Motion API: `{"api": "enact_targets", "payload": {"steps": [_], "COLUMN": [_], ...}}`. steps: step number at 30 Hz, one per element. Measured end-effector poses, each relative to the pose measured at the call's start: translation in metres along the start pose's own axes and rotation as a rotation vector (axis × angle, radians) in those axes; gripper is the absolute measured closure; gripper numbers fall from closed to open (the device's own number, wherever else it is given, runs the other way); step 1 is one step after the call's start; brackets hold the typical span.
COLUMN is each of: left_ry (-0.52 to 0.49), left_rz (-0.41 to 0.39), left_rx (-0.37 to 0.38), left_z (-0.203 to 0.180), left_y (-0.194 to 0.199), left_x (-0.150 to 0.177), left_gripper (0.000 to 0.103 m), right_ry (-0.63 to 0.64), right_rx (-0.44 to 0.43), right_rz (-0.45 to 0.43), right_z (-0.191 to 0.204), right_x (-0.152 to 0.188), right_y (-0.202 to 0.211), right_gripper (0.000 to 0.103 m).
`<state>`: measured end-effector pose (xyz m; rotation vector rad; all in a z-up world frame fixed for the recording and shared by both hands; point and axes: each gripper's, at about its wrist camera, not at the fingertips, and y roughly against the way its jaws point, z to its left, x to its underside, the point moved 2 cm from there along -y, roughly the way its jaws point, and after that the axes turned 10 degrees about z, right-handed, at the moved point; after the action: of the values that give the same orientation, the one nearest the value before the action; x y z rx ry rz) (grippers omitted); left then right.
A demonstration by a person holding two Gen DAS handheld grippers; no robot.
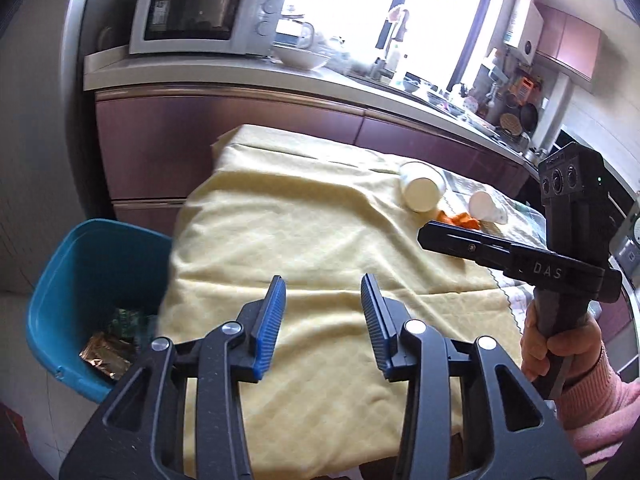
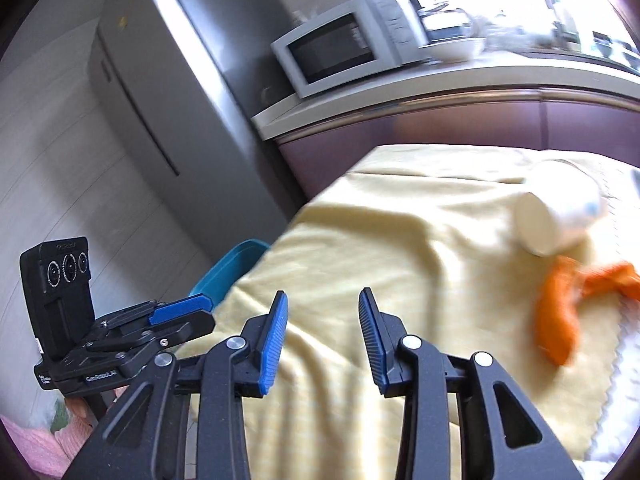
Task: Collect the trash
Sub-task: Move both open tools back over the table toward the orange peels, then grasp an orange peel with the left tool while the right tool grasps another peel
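Two cups (image 1: 422, 186) and peel (image 2: 560, 312) lie ahead-right of your empty, spread grippers.
Right gripper (image 2: 323, 336) is nearer than left gripper (image 1: 323, 320); peel's long axis runs roughly fore-aft.

Ahead of you a yellow tablecloth (image 1: 304, 216) covers the table, creased and hanging over its near edge, with a patterned cloth (image 1: 520, 216) laid over its far right part. Behind it you see dark purple cabinets (image 1: 240, 132) under a pale countertop (image 1: 224, 72). A white microwave (image 1: 208, 14) stands at the counter's left end, and just beside it sits a white bowl (image 1: 300, 56). Further right the counter is crowded with small kitchen items, too blurred to tell apart, below a bright window (image 1: 360, 0). In your right view a grey refrigerator (image 2: 160, 92) stands left of the counter.
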<state>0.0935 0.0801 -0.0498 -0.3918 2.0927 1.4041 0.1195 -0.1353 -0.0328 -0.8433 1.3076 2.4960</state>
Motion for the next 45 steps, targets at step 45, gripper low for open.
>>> {"api": "enact_targets", "payload": {"steps": [45], "left_ry": [-0.074], "left_rz": [0.304], "left_rx": [0.187], "left_z": [-0.155], "left_y": [-0.188], "left_x": [-0.072], "left_gripper": [0.076], "right_ry": [-0.234], "right_rx": [0.324], "right_rz": [0.016], "right_z": [-0.184], "right_x": [-0.003], "right_y": [0.043], "right_gripper": [0.076]}}
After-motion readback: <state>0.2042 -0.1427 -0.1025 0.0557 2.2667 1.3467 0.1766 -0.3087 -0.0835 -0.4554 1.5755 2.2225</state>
